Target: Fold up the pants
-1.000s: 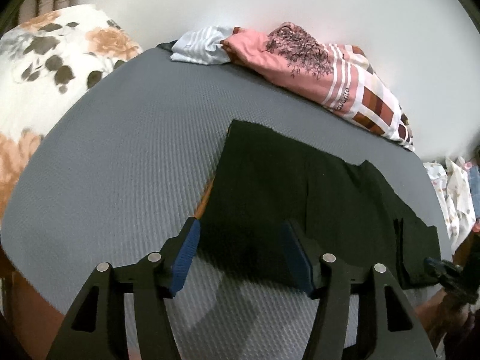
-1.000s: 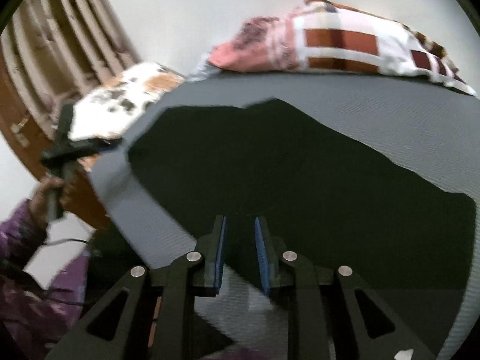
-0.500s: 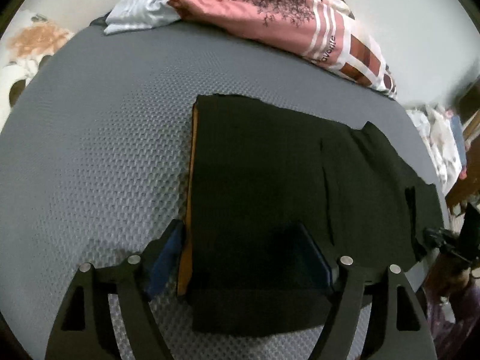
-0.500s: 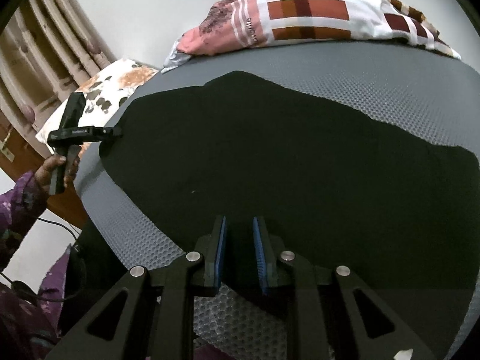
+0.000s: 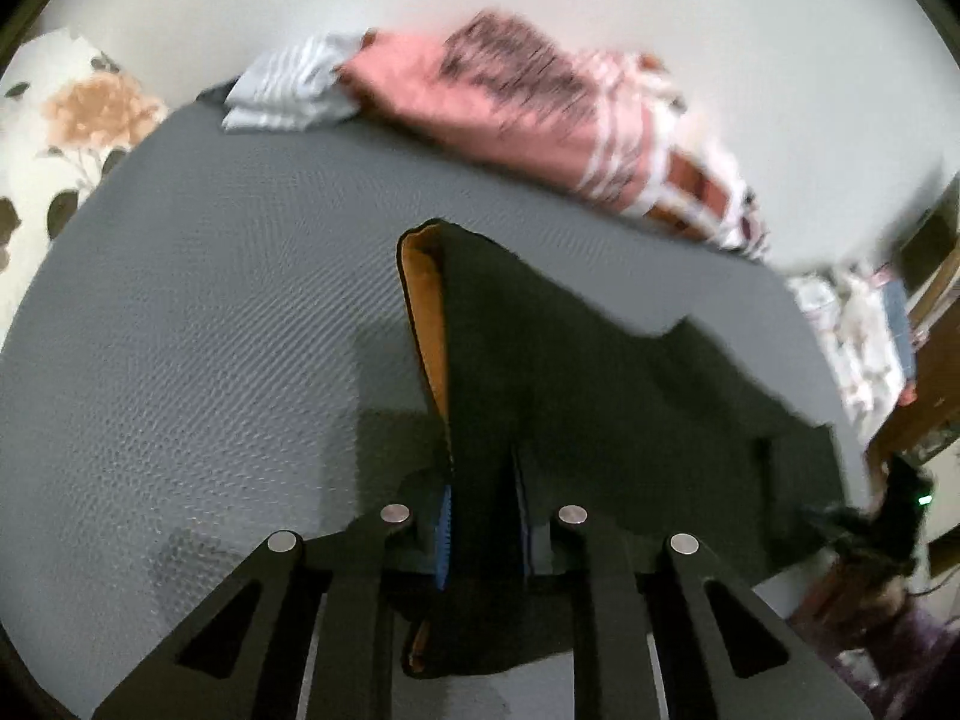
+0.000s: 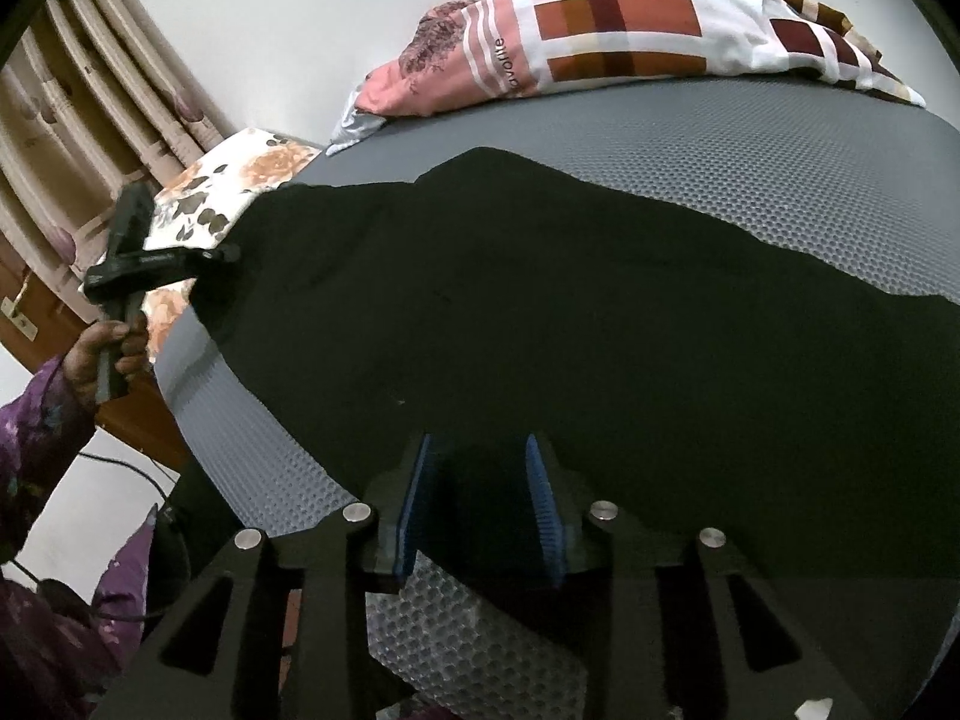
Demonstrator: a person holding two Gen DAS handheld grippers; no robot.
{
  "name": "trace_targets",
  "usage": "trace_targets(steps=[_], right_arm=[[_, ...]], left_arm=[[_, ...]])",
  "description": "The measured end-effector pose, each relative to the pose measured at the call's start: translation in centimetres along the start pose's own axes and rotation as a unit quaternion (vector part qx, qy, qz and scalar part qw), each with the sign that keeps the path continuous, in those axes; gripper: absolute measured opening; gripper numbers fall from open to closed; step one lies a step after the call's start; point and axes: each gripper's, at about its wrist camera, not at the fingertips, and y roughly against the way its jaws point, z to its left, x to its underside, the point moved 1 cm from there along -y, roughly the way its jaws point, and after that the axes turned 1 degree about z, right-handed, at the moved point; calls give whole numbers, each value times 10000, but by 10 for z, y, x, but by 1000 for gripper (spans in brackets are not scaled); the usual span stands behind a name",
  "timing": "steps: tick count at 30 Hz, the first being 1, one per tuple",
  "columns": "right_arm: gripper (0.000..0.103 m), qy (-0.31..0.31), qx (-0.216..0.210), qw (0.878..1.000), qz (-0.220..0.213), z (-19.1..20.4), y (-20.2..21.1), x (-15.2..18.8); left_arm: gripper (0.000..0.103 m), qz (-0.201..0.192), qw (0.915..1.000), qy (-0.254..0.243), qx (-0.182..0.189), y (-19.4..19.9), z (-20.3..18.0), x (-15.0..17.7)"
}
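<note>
Black pants [image 5: 600,384] with an orange inner waistband [image 5: 429,324] lie across a grey textured mattress [image 5: 210,330]. My left gripper [image 5: 483,516] is shut on the waist end and holds it lifted off the mattress. In the right wrist view the pants [image 6: 540,312] spread wide and my right gripper [image 6: 480,504] sits at their near edge, its blue pads [image 6: 543,504] apart with cloth between them. The left gripper also shows in the right wrist view [image 6: 228,253], at the far left corner of the pants.
A pink and checked blanket [image 6: 600,42] and a striped cloth [image 5: 288,90] lie at the far edge by the white wall. A floral pillow [image 5: 66,120] sits at the left. Curtains [image 6: 90,120] hang beyond the mattress edge.
My left gripper has closed on the waist end and lifted it, showing the orange lining. My right gripper's pads have moved apart.
</note>
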Motion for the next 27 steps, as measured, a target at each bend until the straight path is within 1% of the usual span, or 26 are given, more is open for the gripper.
trace_targets(steps=[1, 3, 5, 6, 7, 8, 9, 10, 11, 12, 13, 15, 16, 17, 18, 19, 20, 21, 22, 23, 25, 26, 27], right_arm=[[33, -11, -15, 10000, -32, 1, 1, -2], [33, -64, -212, 9996, -193, 4, 5, -8], [33, -316, -776, 9958, -363, 7, 9, -17], [34, -438, -993, 9932, -413, 9, 9, -20], [35, -644, -1357, 9875, -474, 10, 8, -24], [40, -808, -1659, 9815, -512, 10, 8, -27], [49, -974, -1927, 9748, -558, 10, 7, -30], [54, -1316, -2321, 9614, -675, 7, 5, -34], [62, -1577, -2599, 9498, -742, 3, 3, -35], [66, -1833, -2887, 9365, -777, -1, 0, -37], [66, -2235, -3261, 9151, -800, -8, -6, -38], [67, -2668, -3618, 8893, -842, -17, -14, -39], [67, -2910, -3840, 8725, -810, -23, -21, -39], [67, -3018, -3923, 8653, -797, -24, -24, -37], [68, -3146, -4005, 8569, -799, -27, -28, -36], [69, -3230, -4037, 8524, -781, -31, -31, -37], [70, -3283, -4065, 8492, -763, -32, -33, -38], [81, -3328, -4106, 8455, -758, -33, -34, -38], [85, -3436, -4003, 8467, -699, -35, -37, -37], [85, -3503, -3965, 8459, -677, -37, -38, -36], [85, -3621, -3936, 8421, -691, -43, -40, -32], [85, -3644, -3894, 8432, -680, -45, -40, -32], [85, -3646, -3827, 8465, -638, -45, -40, -32]], left_arm=[[16, -64, 9999, -7, 119, 8, -12, -2], [15, -148, 9990, -13, 417, 19, -38, -6], [15, -198, 9971, -180, 715, 25, -76, -9], [15, -187, 9955, -307, 876, 25, -98, -8], [15, -167, 9932, -432, 1066, 23, -122, -6], [15, -124, 9903, -515, 1287, 19, -143, -2], [16, -67, 9873, -570, 1479, 15, -160, 2], [16, -21, 9841, -629, 1662, 8, -177, 7], [16, 2, 9817, -669, 1785, 2, -189, 11], [16, 38, 9790, -655, 1928, -6, -199, 15], [16, 91, 9759, -535, 2115, -16, -204, 19], [17, 104, 9737, -430, 2237, -26, -208, 23], [18, 140, 9737, -417, 2234, -30, -208, 26], [18, 184, 9742, -389, 2217, -33, -209, 26], [19, 212, 9727, -313, 2289, -34, -208, 28], [26, 247, 9683, -197, 2477, -34, -206, 30], [31, 316, 9656, -119, 2577, -35, -206, 30], [42, 340, 9662, -121, 2552, -37, -208, 31], [46, 266, 9684, -186, 2474, -35, -208, 31], [46, 181, 9705, -272, 2390, -34, -212, 30], [47, 164, 9722, -487, 2283, -31, -214, 33], [47, 155, 9730, -527, 2242, -30, -214, 34], [47, 116, 9757, -561, 2113, -27, -211, 36]])
